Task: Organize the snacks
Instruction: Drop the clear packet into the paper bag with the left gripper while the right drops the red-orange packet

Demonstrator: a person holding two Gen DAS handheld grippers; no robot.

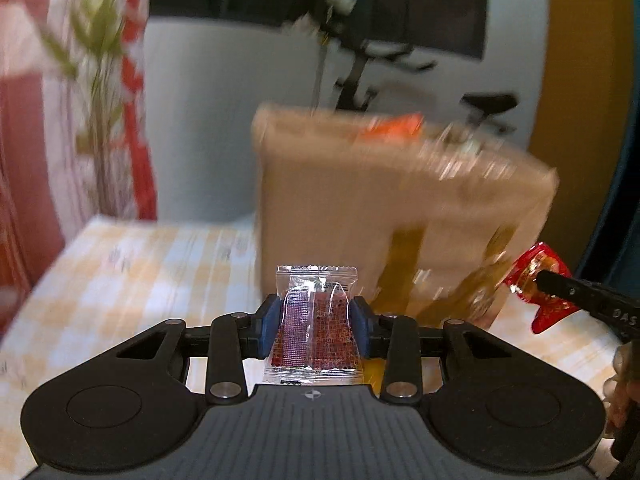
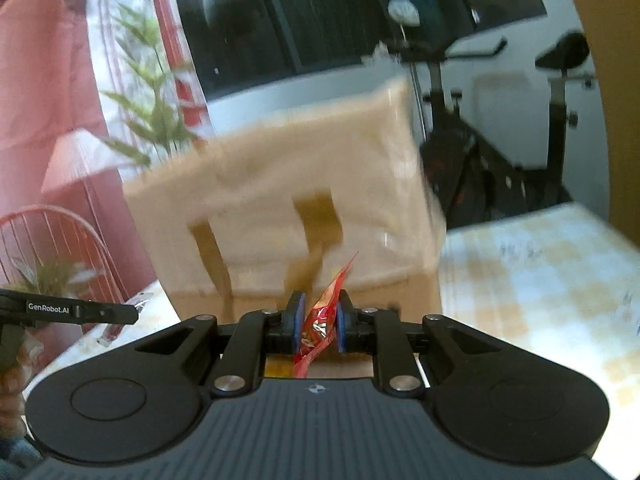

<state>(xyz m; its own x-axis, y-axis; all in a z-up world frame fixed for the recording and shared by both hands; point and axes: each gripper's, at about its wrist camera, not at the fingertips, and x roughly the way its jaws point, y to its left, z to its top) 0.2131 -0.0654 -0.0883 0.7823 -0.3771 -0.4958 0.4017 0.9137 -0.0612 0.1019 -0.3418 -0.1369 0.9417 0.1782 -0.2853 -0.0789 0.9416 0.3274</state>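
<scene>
My left gripper [image 1: 316,322] is shut on a clear snack packet [image 1: 316,320] with a dark red filling, held upright above the checked tablecloth [image 1: 132,264]. Behind it stands a brown cardboard box [image 1: 384,200], blurred, with yellow tape on its front and something orange at its open top. My right gripper [image 2: 319,322] is shut on a red snack wrapper [image 2: 320,320], pinched edge-on in front of the same box [image 2: 280,200]. In the left wrist view the red wrapper [image 1: 538,288] shows at the right, in the right gripper's fingers [image 1: 568,290].
A yellow-and-white checked cloth [image 2: 540,264] covers the table to the right of the box. Green plants [image 2: 156,120] and a red curtain [image 1: 24,128] stand at the left. An exercise bike [image 2: 500,148] stands behind the table. A person's hand [image 2: 12,380] holds the left gripper.
</scene>
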